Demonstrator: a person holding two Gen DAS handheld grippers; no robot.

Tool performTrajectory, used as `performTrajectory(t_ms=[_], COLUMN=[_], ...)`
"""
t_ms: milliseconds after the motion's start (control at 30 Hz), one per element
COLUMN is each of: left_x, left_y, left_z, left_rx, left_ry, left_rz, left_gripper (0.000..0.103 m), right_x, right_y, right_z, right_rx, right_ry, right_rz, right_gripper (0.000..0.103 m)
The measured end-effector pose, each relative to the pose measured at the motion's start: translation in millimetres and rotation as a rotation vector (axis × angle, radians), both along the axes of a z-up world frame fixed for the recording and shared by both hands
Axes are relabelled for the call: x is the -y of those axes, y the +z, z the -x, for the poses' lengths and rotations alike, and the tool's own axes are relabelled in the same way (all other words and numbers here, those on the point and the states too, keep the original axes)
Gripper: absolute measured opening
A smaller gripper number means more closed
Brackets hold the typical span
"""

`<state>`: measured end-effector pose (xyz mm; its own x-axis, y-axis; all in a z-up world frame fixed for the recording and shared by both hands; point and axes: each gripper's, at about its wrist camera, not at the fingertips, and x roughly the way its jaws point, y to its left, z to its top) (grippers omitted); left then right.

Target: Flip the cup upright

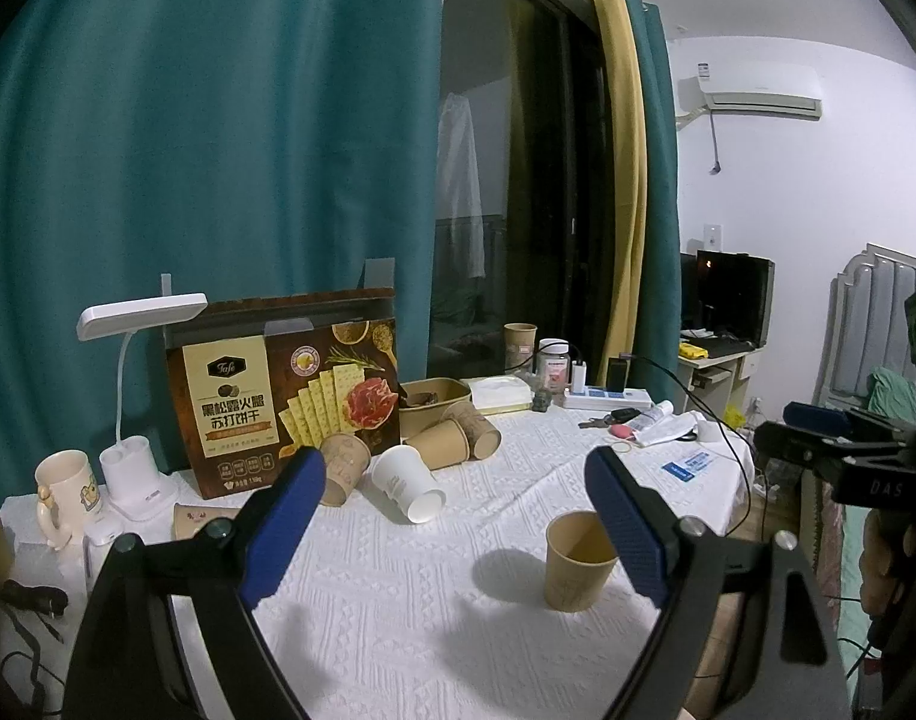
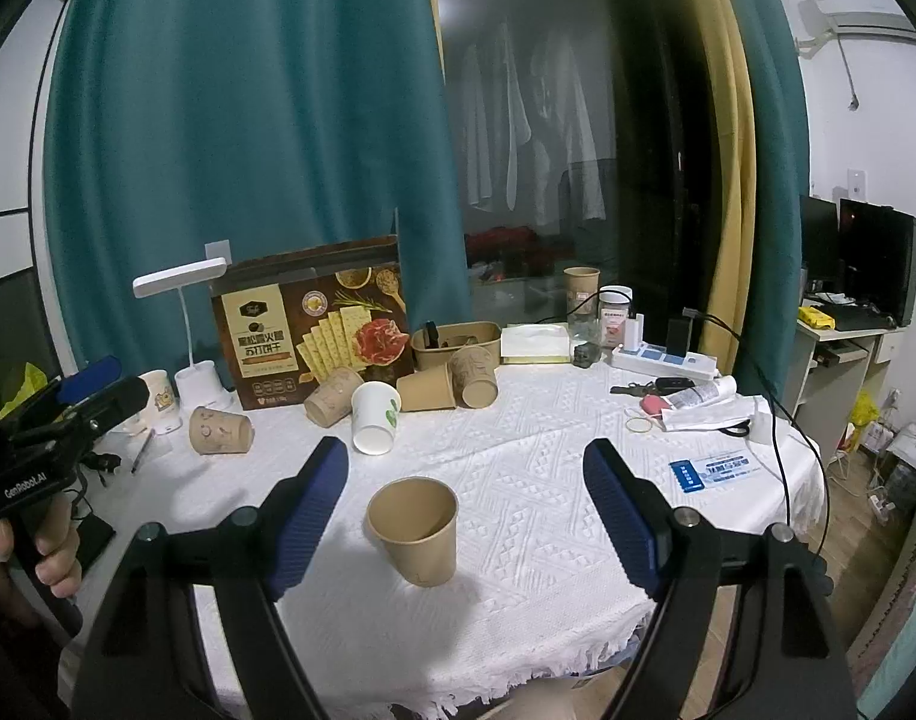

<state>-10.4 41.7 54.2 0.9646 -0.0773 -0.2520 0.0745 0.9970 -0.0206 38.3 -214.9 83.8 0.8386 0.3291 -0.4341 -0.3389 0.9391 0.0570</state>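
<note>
Standing upright near the front of the white-clothed surface (image 2: 517,420): brown paper cup (image 2: 416,531), mouth up, ungripped. Left gripper (image 1: 455,519) fingers apart; right gripper (image 2: 465,507) fingers apart. Right view only: "GenRobot.AI" on the left gripper body. Left view only: wall air conditioner (image 1: 751,96). Cracker box (image 2: 314,330) reads "Tafe".

I saw a cracker box (image 2: 314,330) standing against the teal curtain (image 2: 248,120), a white desk lamp (image 2: 185,324) just left of it, a power strip (image 2: 661,360) and keys (image 2: 637,387) lying on the white tablecloth (image 2: 517,480).
</note>
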Motion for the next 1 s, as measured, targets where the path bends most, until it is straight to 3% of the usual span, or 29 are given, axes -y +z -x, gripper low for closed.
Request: performTrajectory(t_ms=[1000], left_x=[6.4], left_y=[0.2], left_z=[2.2], left_rx=[-0.002], left_ry=[-0.005], left_rz=[0.006], left_gripper=[0.088], right_x=[-3.6], right_y=[-3.0], right_z=[0.9], right_rx=[-0.004], right_ry=[0.002], right_rz=[-0.001], right_gripper=[0.079])
